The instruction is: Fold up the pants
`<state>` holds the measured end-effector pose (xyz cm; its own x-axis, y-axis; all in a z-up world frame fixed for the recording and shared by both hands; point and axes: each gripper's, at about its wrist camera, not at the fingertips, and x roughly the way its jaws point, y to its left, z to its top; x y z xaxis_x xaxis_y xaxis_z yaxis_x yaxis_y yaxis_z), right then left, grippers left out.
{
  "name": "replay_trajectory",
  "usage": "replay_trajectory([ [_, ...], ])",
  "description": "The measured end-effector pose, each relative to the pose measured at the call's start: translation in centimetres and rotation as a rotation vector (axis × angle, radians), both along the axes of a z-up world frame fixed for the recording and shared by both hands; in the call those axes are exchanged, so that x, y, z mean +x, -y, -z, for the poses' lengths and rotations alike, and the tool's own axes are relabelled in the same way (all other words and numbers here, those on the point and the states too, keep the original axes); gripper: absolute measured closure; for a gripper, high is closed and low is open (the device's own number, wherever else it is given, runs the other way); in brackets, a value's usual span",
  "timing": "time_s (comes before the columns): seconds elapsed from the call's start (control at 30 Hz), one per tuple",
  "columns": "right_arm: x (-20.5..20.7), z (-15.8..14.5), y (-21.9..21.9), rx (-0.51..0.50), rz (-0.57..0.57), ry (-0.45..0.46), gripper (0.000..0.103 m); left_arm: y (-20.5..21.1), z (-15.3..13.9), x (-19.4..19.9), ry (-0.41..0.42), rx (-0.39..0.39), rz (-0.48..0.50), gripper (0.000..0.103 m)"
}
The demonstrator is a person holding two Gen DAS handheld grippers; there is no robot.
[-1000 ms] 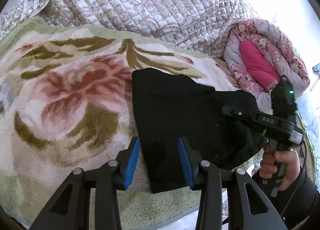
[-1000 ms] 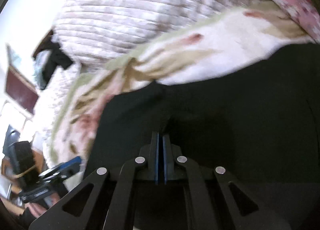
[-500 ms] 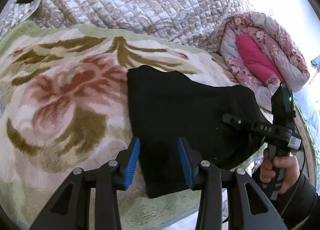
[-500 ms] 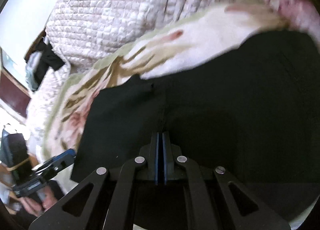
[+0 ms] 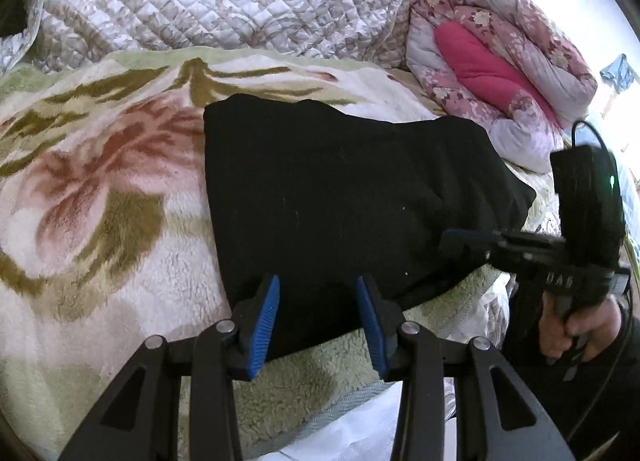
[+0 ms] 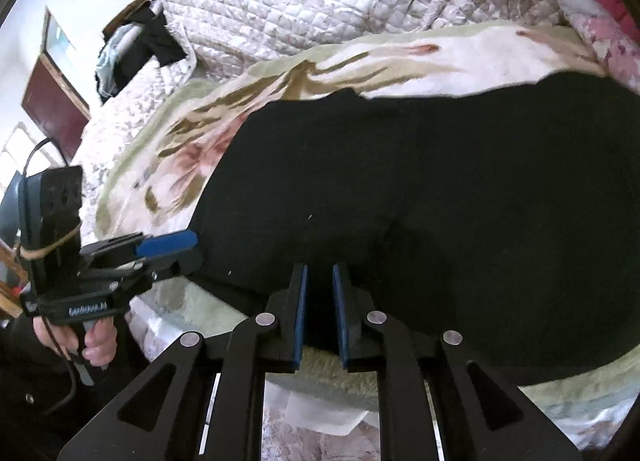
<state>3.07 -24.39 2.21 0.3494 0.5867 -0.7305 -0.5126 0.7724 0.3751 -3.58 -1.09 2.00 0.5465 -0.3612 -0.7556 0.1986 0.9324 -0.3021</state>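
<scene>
Black pants (image 5: pixel 340 189) lie folded into a broad flat block on a floral plush blanket (image 5: pixel 100 201). My left gripper (image 5: pixel 317 285) hovers open over their near left edge, its blue pads well apart, the cloth lying flat under the gap. In the right wrist view the pants (image 6: pixel 440 189) fill the middle. My right gripper (image 6: pixel 320 273) sits at their near edge and its jaws are opening; a narrow gap shows between the pads, with nothing pinched in it. Each gripper shows in the other's view: the right gripper (image 5: pixel 464 239) and the left gripper (image 6: pixel 168 245).
A quilted pale bedspread (image 5: pixel 220 1) rises behind the blanket. At the far right lies a rolled pink floral duvet (image 5: pixel 488 61). Dark clothes (image 6: pixel 136 49) are heaped at the bed's far left corner. The bed's near edge with a white sheet (image 5: pixel 352 429) runs below the grippers.
The right gripper's pads, pressed together before, now stand slightly apart. Both grippers have drawn back toward the bed's near edge, so more of the pants shows.
</scene>
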Motion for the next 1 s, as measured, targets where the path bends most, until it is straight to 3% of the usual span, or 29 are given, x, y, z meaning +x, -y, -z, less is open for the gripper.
replay_trajectory([
  [0.07,0.6,-1.1,-0.1,0.007,0.019,0.035,0.089,0.0,0.0,0.1,-0.008,-0.002,0.002,0.06],
  [0.13,1.4,-1.8,-0.2,0.017,0.033,0.056,0.081,-0.2,-0.1,0.2,-0.02,-0.012,0.004,0.06],
  [0.33,3.7,-1.8,-2.1,-0.006,0.019,0.095,0.08,-0.7,-1.3,2.4,-0.002,-0.005,-0.04,0.06],
  [0.43,5.6,-1.1,-2.6,0.023,0.043,0.076,0.079,-1.0,-1.5,4.8,0.015,0.01,-0.071,0.06],
  [0.5,6.7,0.3,-2.4,-0.051,0.089,0.031,0.079,-1.0,-0.9,6.7,-0.005,0.009,-0.083,0.06],
  [0.57,7.2,0.8,-1.4,-0.011,0.112,-0.005,0.079,-0.7,-0.1,7.9,-0.028,0.028,-0.084,0.06],
  [0.63,6.0,-0.1,-0.7,-0.053,0.128,0.028,0.079,0.0,-0.4,7.8,-0.012,0.062,-0.076,0.06],
  [0.77,2.1,-1.3,-0.2,-0.062,0.082,0.101,0.077,1.2,-0.7,5.5,-0.003,0.05,-0.022,0.06],
  [0.87,-0.8,0.4,-0.5,-0.108,0.027,0.081,0.067,1.9,-0.7,3.5,-0.004,0.022,0.004,0.06],
  [0.93,-2.3,1.0,-0.1,-0.104,0.042,0.148,0.067,2.3,-0.4,2.3,0.005,0.029,-0.012,0.059],
  [1.0,-2.7,0.9,-0.2,-0.126,0.048,0.155,0.067,2.6,-0.4,1.6,0.016,0.047,-0.019,0.058],
])
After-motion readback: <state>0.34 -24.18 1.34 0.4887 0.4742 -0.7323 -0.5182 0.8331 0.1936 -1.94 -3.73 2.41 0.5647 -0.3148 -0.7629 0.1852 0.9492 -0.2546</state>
